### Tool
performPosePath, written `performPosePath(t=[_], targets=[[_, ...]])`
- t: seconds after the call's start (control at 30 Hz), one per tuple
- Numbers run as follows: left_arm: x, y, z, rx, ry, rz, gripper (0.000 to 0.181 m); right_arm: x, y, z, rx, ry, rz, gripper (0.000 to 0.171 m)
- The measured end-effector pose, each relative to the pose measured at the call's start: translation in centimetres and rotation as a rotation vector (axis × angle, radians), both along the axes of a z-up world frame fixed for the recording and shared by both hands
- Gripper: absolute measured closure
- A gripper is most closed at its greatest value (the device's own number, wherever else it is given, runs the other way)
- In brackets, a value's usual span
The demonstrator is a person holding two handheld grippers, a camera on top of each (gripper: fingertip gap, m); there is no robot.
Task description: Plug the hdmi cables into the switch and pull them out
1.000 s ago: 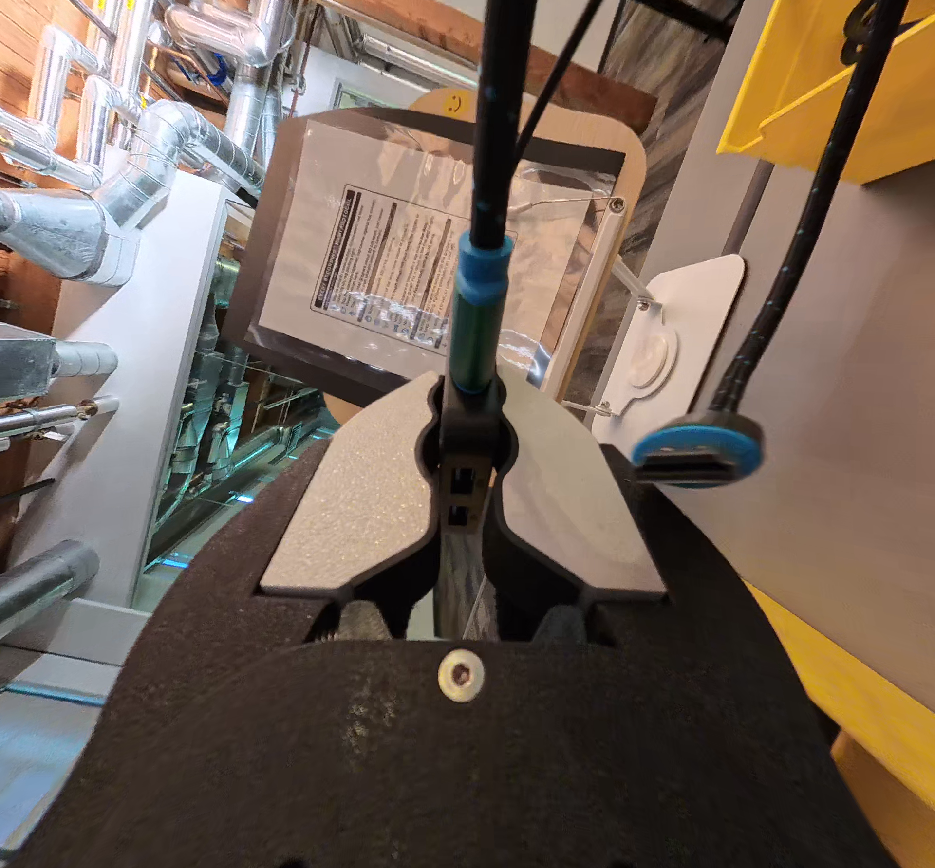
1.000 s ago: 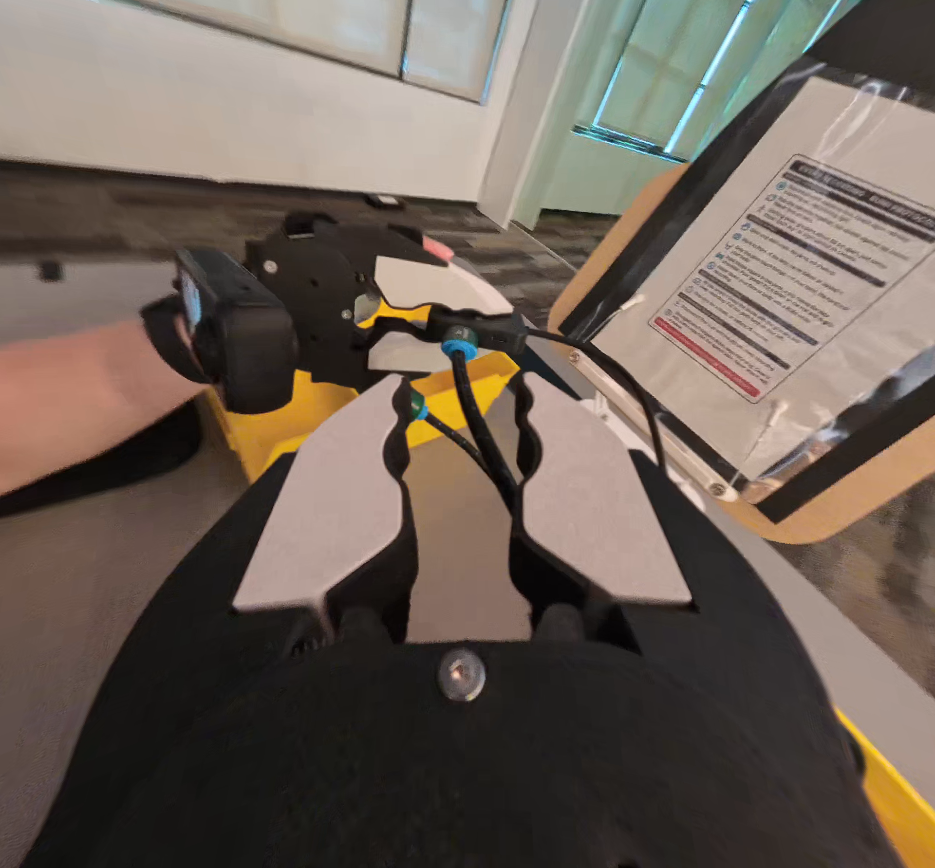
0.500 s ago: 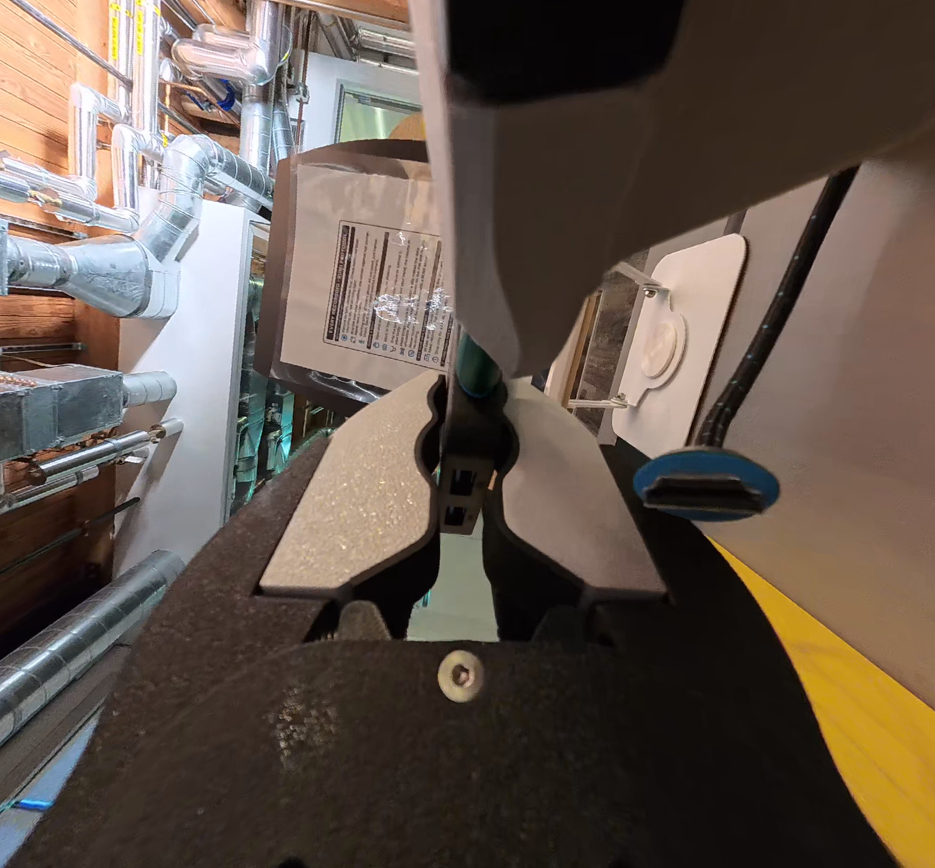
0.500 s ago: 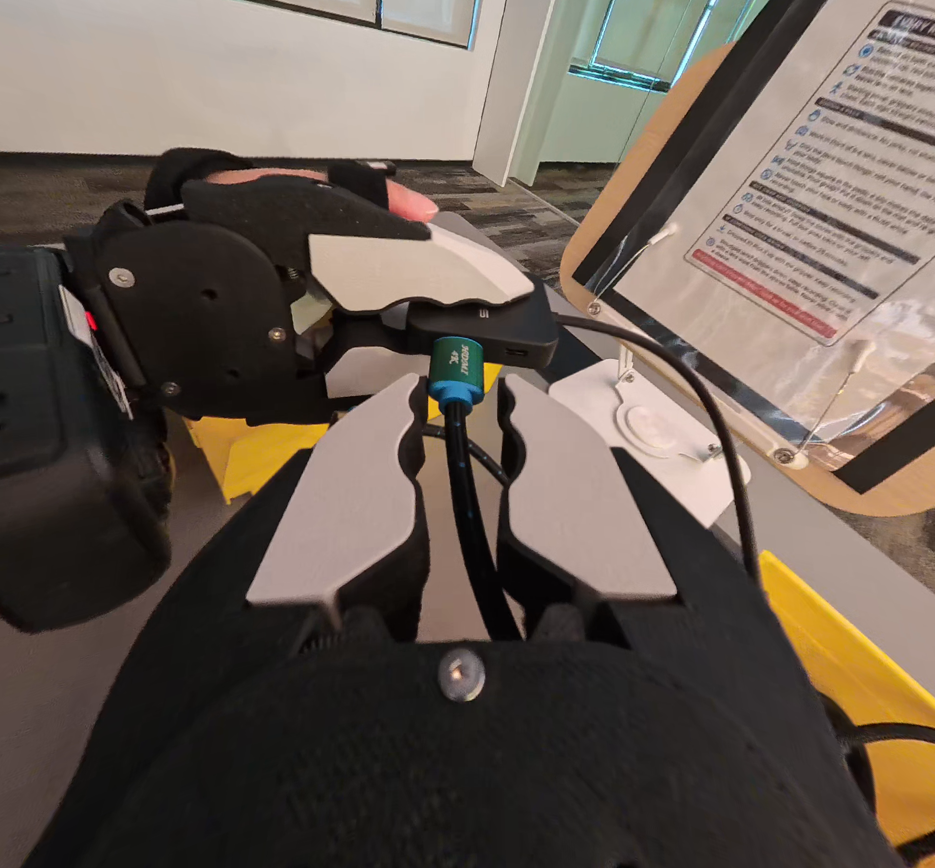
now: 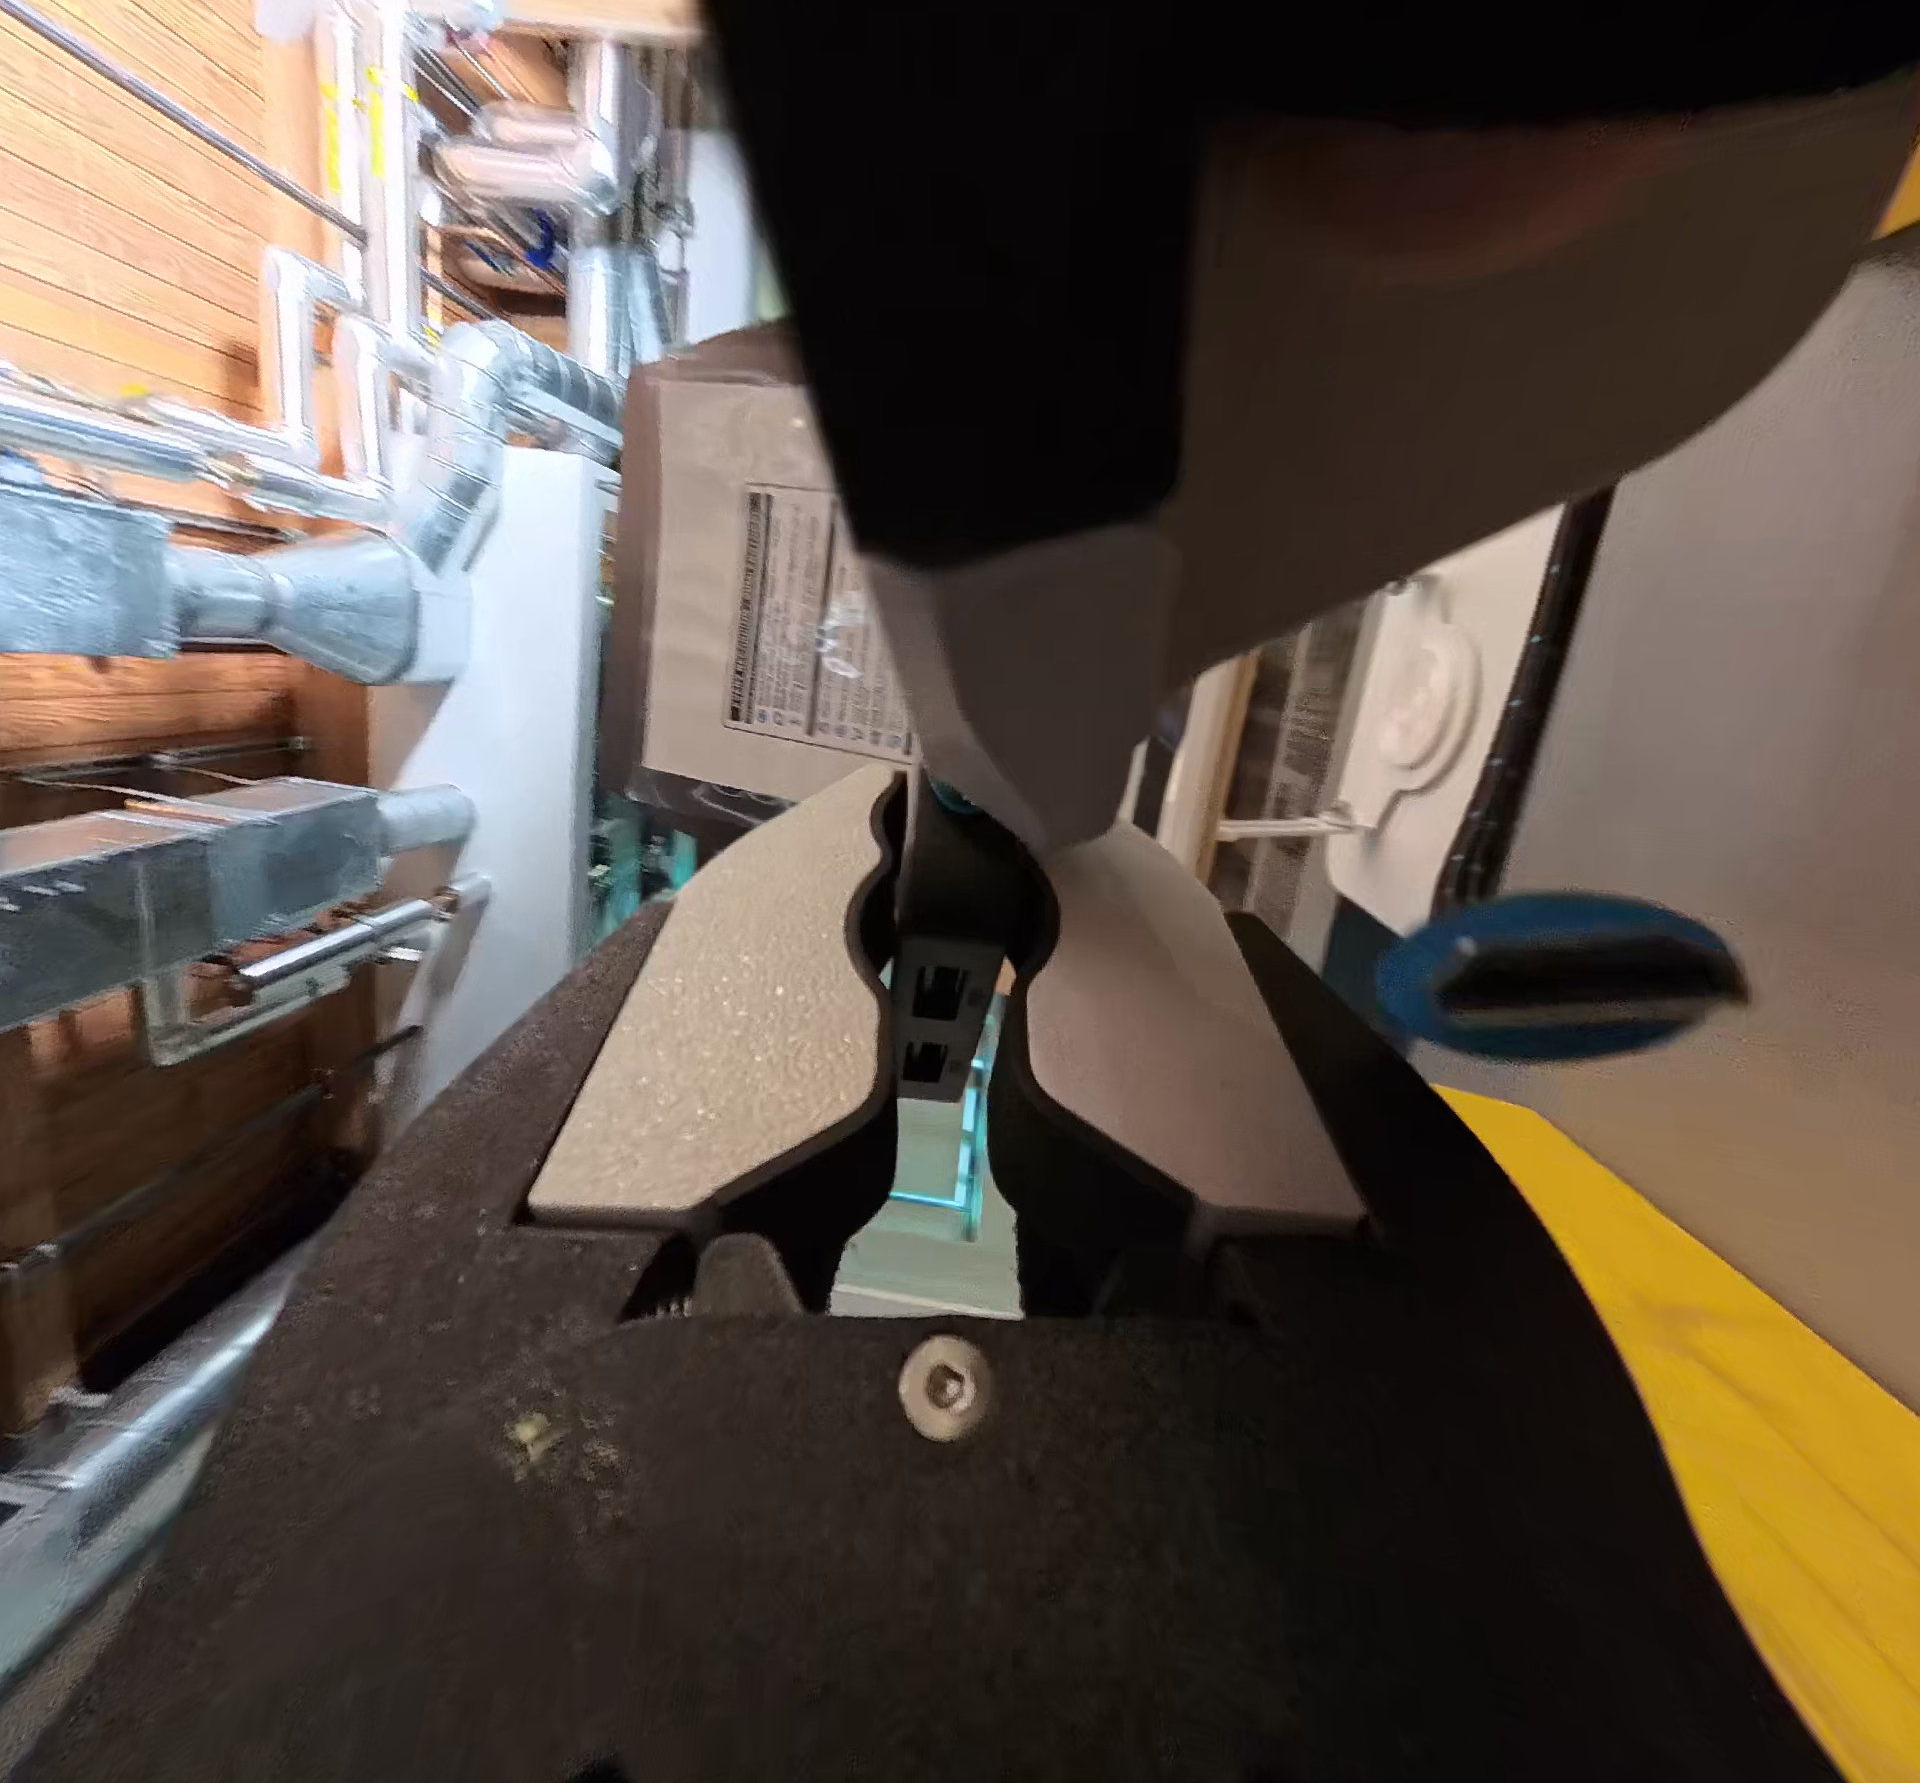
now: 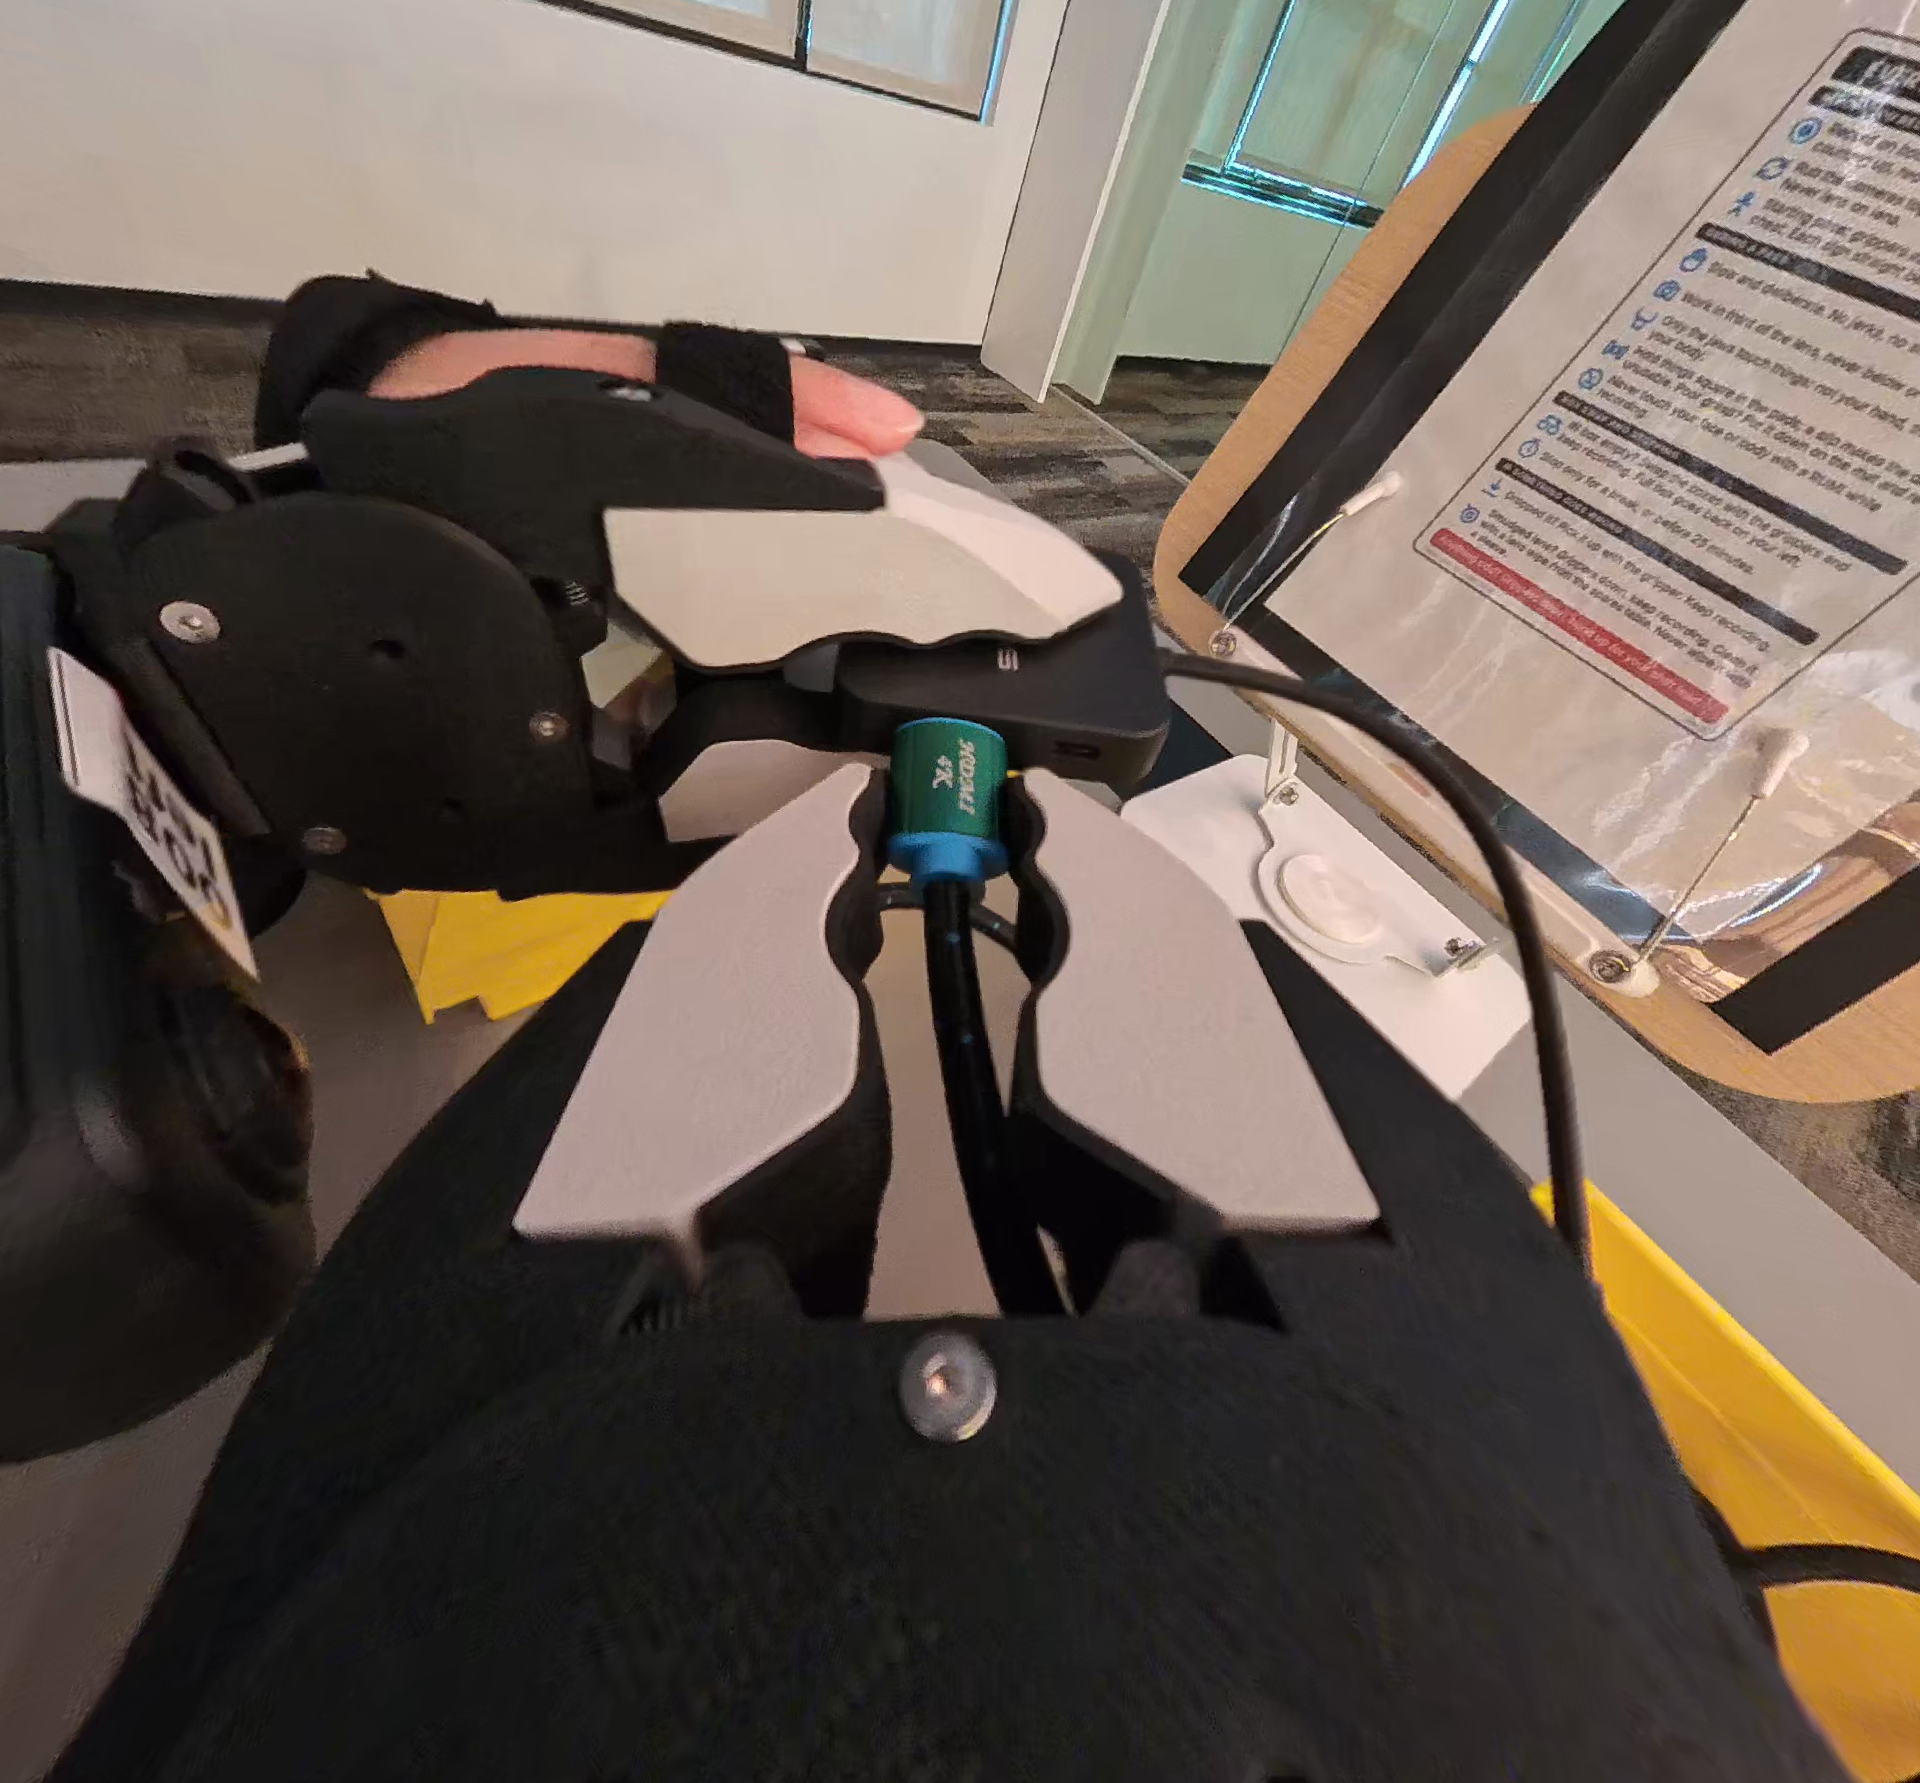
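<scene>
My left gripper (image 5: 961, 886) is shut on a small black switch (image 5: 940, 995) and holds it in the air. In the right wrist view the left gripper (image 6: 1081, 684) comes in from the left with the switch (image 6: 997, 694) flat between its jaws. A green hdmi plug with a blue collar (image 6: 940, 783) sits in the switch's near side. My right gripper (image 6: 943, 798) is closed around this plug, and its black cable (image 6: 971, 1058) runs back between the jaws. A second hdmi plug with a blue collar (image 5: 1558, 980) hangs free at the right.
A finger (image 5: 1039, 642) of the right gripper fills the top of the left wrist view. The switch's thin black lead (image 6: 1507, 902) loops right. A yellow bin (image 6: 1714, 1421), a white bracket (image 6: 1351, 902) and a laminated sign board (image 6: 1558, 486) stand on the right. Spacing between my two grippers at the tips: around 5 centimeters.
My right gripper narrowed around the cable and slid forward until its tips reached the green plug. The left gripper kept its hold on the switch.
</scene>
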State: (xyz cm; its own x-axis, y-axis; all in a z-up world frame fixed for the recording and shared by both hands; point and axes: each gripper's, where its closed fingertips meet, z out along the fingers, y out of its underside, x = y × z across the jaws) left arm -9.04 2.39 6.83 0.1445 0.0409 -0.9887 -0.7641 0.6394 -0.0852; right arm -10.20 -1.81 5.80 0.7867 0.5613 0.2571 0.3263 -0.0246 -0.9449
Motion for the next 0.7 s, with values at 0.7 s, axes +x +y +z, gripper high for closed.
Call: performPosePath(t=[0.7], targets=[[0.4,0.6,-1.4,-0.151,-0.028,-0.006,0.166,0.8,0.4,-1.1,-0.154,0.022,0.017,0.149]])
